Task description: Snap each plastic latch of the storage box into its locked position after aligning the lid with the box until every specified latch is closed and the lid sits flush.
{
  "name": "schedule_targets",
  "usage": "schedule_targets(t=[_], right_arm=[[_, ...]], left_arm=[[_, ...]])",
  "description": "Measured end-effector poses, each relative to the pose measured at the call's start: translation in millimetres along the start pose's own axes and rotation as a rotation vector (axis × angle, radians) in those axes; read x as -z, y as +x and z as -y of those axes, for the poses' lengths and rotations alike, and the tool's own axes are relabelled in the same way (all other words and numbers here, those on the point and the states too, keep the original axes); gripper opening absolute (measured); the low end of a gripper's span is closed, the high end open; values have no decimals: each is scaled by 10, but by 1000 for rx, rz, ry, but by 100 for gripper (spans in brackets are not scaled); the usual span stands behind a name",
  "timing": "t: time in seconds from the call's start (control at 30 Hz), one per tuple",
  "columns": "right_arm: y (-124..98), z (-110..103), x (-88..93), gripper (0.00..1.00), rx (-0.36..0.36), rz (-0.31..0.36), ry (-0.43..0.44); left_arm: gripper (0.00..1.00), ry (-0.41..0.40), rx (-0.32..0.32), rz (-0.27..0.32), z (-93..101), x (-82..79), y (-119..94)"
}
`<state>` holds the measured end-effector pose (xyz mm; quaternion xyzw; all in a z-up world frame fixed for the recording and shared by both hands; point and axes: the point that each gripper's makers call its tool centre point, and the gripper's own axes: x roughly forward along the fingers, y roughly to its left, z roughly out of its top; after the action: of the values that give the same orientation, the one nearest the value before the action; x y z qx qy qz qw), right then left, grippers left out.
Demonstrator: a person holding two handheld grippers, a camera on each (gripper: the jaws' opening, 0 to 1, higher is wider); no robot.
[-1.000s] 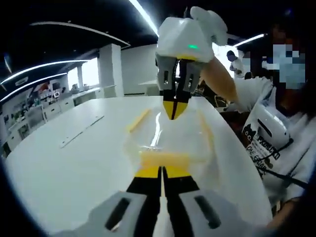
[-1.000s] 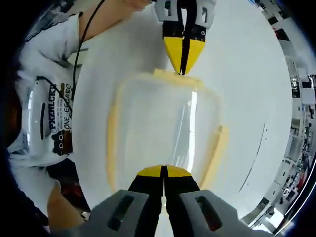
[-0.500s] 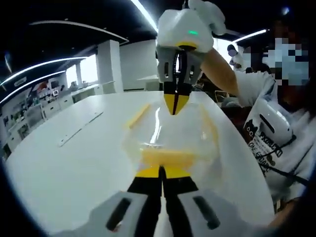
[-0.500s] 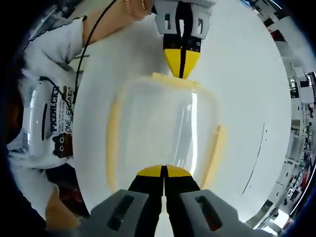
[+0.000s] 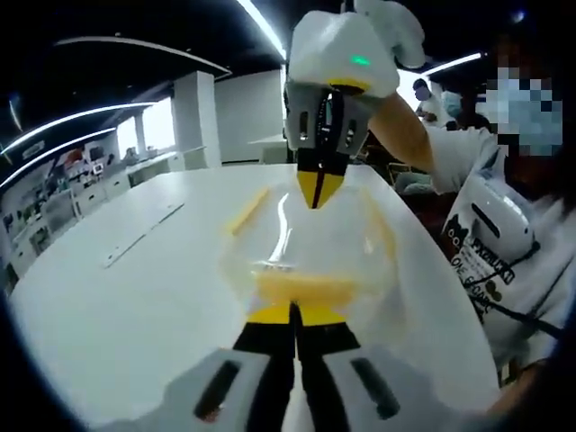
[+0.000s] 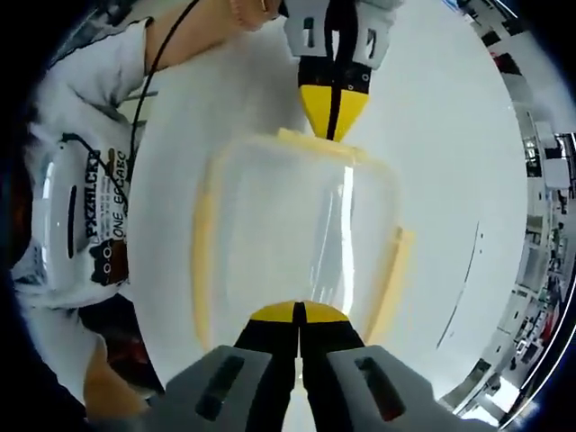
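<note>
A clear storage box (image 6: pixel 297 234) with its clear lid on stands on a white table (image 6: pixel 450 135). It has yellow latches along its sides (image 6: pixel 202 261) (image 6: pixel 393 270) and at its ends. My right gripper (image 6: pixel 299 312) is shut, its tips at the near end of the box. My left gripper (image 6: pixel 334 133) is shut too, with its tips on the far yellow end latch (image 6: pixel 315 146). In the left gripper view my left gripper (image 5: pixel 293 310) presses on that yellow latch (image 5: pixel 301 288), and my right gripper (image 5: pixel 314 200) points down onto the far edge of the box (image 5: pixel 306 238).
A person in a white printed T-shirt (image 5: pixel 490 261) stands at the table's edge beside the box. A long pale strip (image 5: pixel 144 236) lies on the table (image 5: pixel 108 315) to one side. Desks and windows stand beyond the table.
Both grippers stay shut at the two ends of the box. Only the views have shifted slightly; the box has not moved.
</note>
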<state>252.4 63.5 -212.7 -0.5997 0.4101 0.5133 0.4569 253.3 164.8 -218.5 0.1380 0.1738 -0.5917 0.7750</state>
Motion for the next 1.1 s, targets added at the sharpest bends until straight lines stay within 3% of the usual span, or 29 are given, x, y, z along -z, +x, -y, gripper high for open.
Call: schedule_targets(t=[0.2,0.43,1.0,1.03,1.07,1.1], right_arm=[[-16,6,55,0,-2,34,11],[-43,42,72,0,4,21,-2],[-70,71,30,0,-5,36,-6],[-84,52,99,0,-13,1,7],[-30,71,34,0,-19,30,-7],[-49,65,33,0,-15,34,-2]], left_arm=[[0,-4,8,6,20,-43,41],[0,-1,10,9,3,-88,54],[0,-7,29,19,47,-48,35],[0,-63,75,-75,164,123,122],[0,-36,61,-2,64,101,258],[0,-22,60,-15,120,88,194]])
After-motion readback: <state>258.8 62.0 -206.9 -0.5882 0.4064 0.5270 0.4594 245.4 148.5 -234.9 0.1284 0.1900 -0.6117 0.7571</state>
